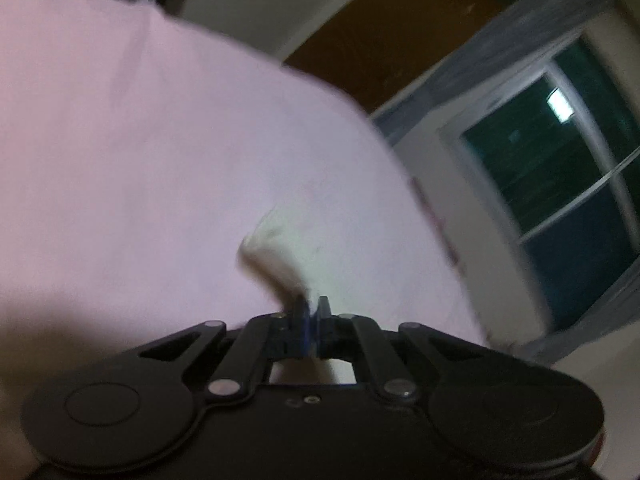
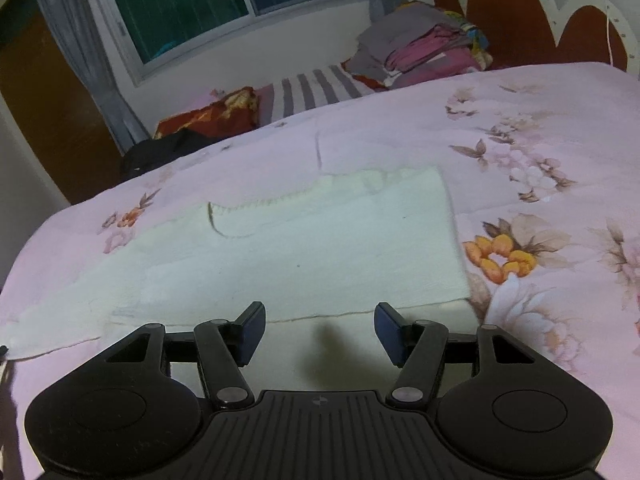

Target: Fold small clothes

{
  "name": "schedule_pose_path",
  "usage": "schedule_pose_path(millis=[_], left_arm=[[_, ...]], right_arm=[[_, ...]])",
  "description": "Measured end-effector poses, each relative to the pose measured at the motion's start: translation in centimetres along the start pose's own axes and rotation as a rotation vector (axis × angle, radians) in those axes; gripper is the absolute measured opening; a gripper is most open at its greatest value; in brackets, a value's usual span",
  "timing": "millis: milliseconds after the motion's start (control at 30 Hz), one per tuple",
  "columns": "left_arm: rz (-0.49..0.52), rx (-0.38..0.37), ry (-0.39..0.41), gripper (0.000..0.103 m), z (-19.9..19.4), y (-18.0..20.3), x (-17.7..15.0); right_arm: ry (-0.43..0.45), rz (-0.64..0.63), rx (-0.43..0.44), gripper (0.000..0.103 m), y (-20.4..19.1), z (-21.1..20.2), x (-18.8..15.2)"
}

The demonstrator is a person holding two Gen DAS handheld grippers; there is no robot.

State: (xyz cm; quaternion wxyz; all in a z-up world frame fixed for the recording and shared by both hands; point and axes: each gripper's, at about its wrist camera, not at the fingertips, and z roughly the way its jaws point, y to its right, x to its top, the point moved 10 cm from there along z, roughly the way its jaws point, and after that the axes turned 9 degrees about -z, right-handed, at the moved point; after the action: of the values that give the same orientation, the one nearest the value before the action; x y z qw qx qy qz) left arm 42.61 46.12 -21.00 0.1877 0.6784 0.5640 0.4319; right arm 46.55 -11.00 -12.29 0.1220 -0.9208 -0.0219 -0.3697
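A small white knitted garment point(image 2: 304, 248) lies spread flat on the pink flowered bedspread point(image 2: 540, 128); its neckline faces the far side. My right gripper point(image 2: 320, 332) is open and empty, just above the garment's near hem. In the blurred left wrist view my left gripper point(image 1: 312, 304) is shut on a bunched piece of the white garment point(image 1: 276, 248), against the pink bedspread point(image 1: 120, 140).
A pile of folded clothes point(image 2: 424, 48) sits at the bed's far side by the red and white headboard point(image 2: 520, 12). A striped cloth point(image 2: 316, 88), a red patterned cloth point(image 2: 216, 112) and a dark item point(image 2: 168, 148) lie at the far edge. A window point(image 2: 200, 4) is beyond.
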Motion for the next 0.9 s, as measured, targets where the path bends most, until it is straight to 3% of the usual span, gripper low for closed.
schedule_pose_path(millis=[200, 367, 500, 733, 900], left_arm=[[0.063, -0.066, 0.012, 0.003, -0.8, 4.1, -0.4], [0.239, -0.172, -0.072, 0.002, 0.2, 11.8, -5.5], [0.393, -0.234, -0.154, 0.002, 0.9, 18.2, -12.2], [0.674, -0.326, -0.319, 0.003, 0.7, 26.8, -27.1], [0.835, -0.346, -0.415, 0.003, -0.8, 27.5, -37.0]], right_arm=[[0.008, 0.017, -0.050, 0.061, 1.8, -0.6, 0.2], [0.012, 0.068, -0.101, 0.061, 4.5, -0.9, -0.8], [0.016, 0.079, -0.101, 0.061, 5.8, -1.8, -1.6], [0.049, 0.138, -0.101, 0.061, 9.7, -2.6, -1.7], [0.073, 0.190, -0.100, 0.061, 12.7, -3.5, -1.7]])
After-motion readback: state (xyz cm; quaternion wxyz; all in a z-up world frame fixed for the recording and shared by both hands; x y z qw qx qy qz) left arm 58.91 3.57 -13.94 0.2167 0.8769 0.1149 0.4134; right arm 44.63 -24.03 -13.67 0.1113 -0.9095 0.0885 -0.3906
